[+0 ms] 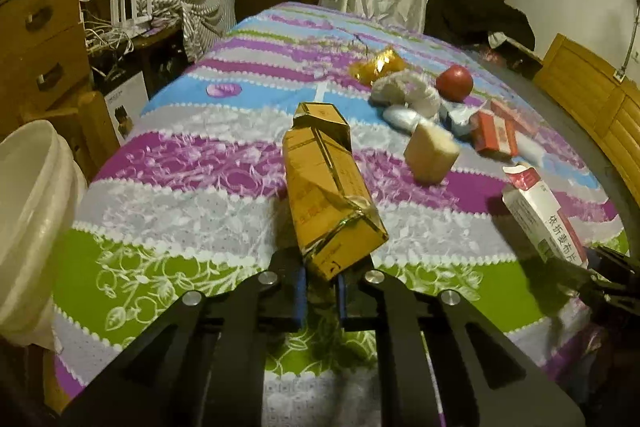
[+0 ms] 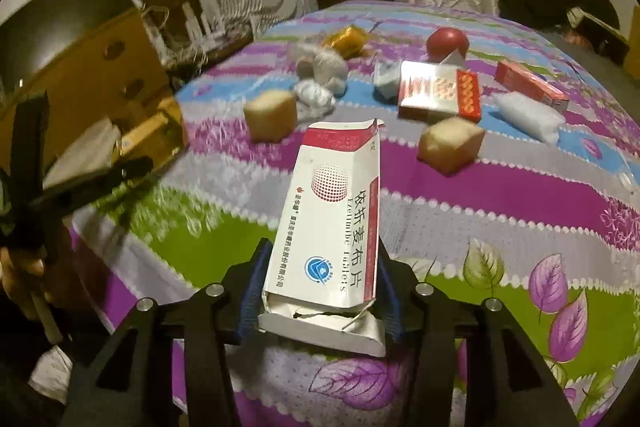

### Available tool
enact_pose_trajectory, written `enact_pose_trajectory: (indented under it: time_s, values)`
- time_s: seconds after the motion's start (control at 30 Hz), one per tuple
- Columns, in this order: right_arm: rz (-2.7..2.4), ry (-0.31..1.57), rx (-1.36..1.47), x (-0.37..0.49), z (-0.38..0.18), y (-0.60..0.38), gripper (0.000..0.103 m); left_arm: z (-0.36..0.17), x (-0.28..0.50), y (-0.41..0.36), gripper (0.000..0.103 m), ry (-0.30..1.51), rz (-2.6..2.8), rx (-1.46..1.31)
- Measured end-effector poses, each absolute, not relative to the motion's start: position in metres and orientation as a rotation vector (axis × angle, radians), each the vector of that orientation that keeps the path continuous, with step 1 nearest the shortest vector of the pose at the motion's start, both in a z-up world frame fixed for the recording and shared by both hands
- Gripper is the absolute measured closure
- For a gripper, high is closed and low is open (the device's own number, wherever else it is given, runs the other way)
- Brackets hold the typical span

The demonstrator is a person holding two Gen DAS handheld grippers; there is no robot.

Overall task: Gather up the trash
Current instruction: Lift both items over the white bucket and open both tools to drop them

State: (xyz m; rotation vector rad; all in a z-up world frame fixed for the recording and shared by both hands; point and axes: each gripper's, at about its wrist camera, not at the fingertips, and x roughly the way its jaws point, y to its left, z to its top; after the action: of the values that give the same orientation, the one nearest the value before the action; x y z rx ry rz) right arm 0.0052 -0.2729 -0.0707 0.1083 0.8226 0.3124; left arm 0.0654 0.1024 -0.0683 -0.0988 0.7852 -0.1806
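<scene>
A: Counting boxes: how many?
B: Two held. The left claw point(image 1: 322, 283) is clamped on a gold carton point(image 1: 328, 187); the right claw point(image 2: 320, 287) is clamped on a white pill box point(image 2: 334, 223).
A: And beyond the pill box?
B: Two tan blocks point(image 2: 271, 115), one red ball point(image 2: 447, 43) on the desk point(image 2: 520, 187). Only the left view shows a white bucket point(image 1: 28, 207).

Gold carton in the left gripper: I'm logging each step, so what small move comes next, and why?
Probably swing the left gripper left over the white bucket: its fingers are shut on the gold carton, lifted off the tablecloth, and the bucket stands beside the table.
</scene>
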Motion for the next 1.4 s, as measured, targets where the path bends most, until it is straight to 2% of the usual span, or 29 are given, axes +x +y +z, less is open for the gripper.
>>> enact_pose_trajectory:
  time_s: [0.13,0.47,0.67,0.9,1.13,1.4]
  values:
    - [0.312,0.766,0.123,0.009,-0.051,-0.269,0.054,-0.05,0.063,0.109,0.094,0.732,-0.151,-0.116]
    - [0.22,0.463,0.041,0.016,0.031,-0.237,0.054,0.033,0.04,0.113,0.094,0.388,-0.047,-0.056]
    - [0.201,0.409,0.017,0.028,0.055,-0.222,0.054,0.062,0.032,0.116,0.094,0.269,0.023,-0.002]
    - [0.266,0.371,-0.026,0.045,0.072,-0.17,0.053,0.068,0.025,0.148,0.094,0.245,0.147,0.002]
    - [0.464,0.359,-0.084,0.061,0.088,-0.071,0.053,0.074,0.009,0.203,0.094,0.255,0.302,0.006]
    - [0.677,0.428,-0.143,0.075,0.094,0.048,0.052,0.075,-0.012,0.278,0.094,0.318,0.485,0.015]
